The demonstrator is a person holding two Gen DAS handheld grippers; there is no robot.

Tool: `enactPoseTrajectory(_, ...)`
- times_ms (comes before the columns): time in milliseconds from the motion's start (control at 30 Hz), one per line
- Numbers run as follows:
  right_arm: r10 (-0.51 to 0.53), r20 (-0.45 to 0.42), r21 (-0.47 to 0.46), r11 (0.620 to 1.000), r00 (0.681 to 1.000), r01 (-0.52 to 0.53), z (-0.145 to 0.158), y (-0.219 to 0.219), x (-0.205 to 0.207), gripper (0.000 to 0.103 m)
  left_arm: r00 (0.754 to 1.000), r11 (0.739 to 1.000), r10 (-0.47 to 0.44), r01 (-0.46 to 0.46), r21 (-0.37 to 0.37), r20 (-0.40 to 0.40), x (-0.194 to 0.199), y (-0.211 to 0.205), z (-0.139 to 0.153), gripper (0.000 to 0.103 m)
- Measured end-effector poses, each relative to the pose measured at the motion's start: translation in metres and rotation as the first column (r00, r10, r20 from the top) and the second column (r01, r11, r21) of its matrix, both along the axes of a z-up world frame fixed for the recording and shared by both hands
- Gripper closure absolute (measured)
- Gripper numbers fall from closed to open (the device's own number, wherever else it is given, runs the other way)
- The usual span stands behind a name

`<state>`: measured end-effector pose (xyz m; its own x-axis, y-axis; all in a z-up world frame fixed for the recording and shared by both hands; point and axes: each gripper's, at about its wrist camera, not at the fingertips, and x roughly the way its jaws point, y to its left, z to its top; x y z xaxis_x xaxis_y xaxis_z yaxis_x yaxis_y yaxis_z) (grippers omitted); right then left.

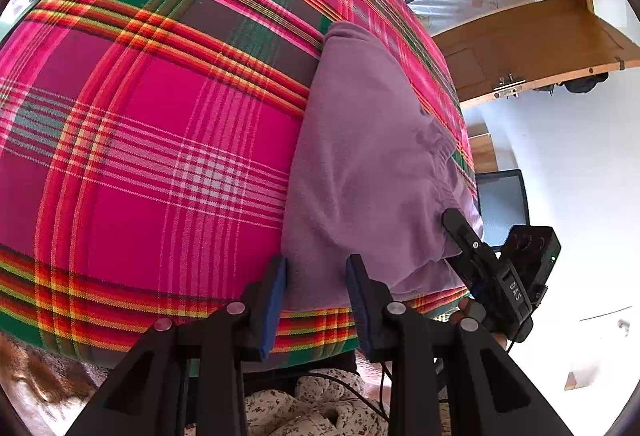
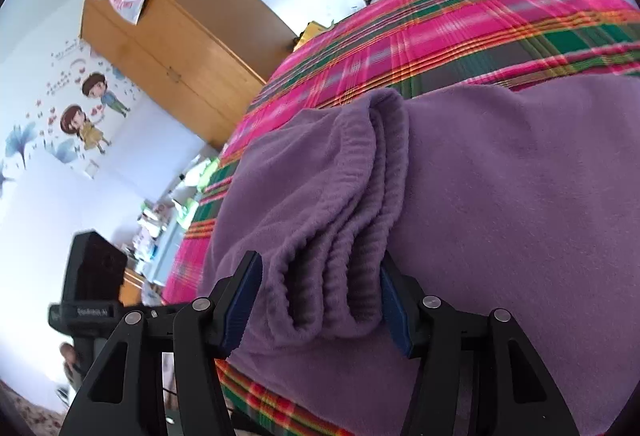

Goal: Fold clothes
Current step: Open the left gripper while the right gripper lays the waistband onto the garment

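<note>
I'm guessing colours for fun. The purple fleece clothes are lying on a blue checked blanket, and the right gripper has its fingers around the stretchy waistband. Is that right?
Nearly. The blanket is pink plaid with green and orange stripes, not blue, as the left wrist view shows. The purple fleece clothes do lie on it, and the right gripper does have its fingers around the stretchy waistband.

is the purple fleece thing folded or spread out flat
Folded: the purple fleece garment lies doubled on the pink plaid cloth, its ribbed elastic waistband stacked in layers.

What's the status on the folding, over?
Left gripper open at purple garment edge. Right gripper open around its bunched waistband. Nothing in the way.
</note>
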<state>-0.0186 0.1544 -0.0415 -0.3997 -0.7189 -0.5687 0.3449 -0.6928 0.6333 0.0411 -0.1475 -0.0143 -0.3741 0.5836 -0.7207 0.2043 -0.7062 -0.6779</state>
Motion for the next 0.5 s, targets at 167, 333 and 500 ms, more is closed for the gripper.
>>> enactPoseTrajectory(167,-0.007,-0.009,0.009,1.000,1.000,0.007,0.003,0.000,0.001,0.073,1.000,1.000,0.006,-0.006,0.018,0.004,-0.002,0.002,-0.003,0.072)
enactPoseTrajectory(333,0.001,-0.091,-0.047,0.999,0.996,-0.005,0.027,0.014,0.014,0.080,1.000,1.000,-0.003,0.003,0.018,0.009,-0.001,0.000,-0.002,0.072)
enactPoseTrajectory(500,-0.033,-0.114,-0.039,0.999,0.993,0.029,0.038,0.029,0.021,0.080,1.000,1.000,-0.015,0.014,0.023,0.015,0.004,-0.008,0.000,0.072)
